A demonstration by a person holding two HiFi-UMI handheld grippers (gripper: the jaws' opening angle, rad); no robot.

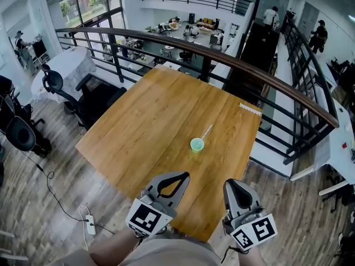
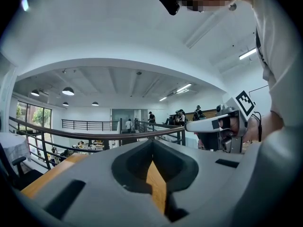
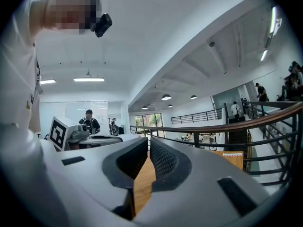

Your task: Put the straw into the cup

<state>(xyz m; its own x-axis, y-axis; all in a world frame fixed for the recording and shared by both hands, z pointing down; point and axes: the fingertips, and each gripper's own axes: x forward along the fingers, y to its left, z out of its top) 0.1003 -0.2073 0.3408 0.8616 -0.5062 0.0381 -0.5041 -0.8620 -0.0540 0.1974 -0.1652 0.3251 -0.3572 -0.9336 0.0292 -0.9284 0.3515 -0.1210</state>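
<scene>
The left claw [image 1: 184, 175] and right claw [image 1: 229, 183] are sitting closed, gripping nothing. The straw [image 1: 207, 132] is lying well ahead of them, one end at the cup [image 1: 197, 144]; judged light and crushable, needing a gentle mid-length pinch.

Bright, even daylight all round. Windows [image 1: 91, 3] at the far left pour light in, and the worktop [image 1: 166, 121] shows a pale sheen with only faint, soft shadows. The head view bends hard at its edges, the railing [image 1: 222, 58] bowing. In the gripper views, ceiling lights [image 3: 87, 79] glow white and the corners fall to black. The left hand-held gripper [image 2: 152, 144] and right hand-held gripper [image 3: 148, 145] loom blurred near the lens.
</scene>
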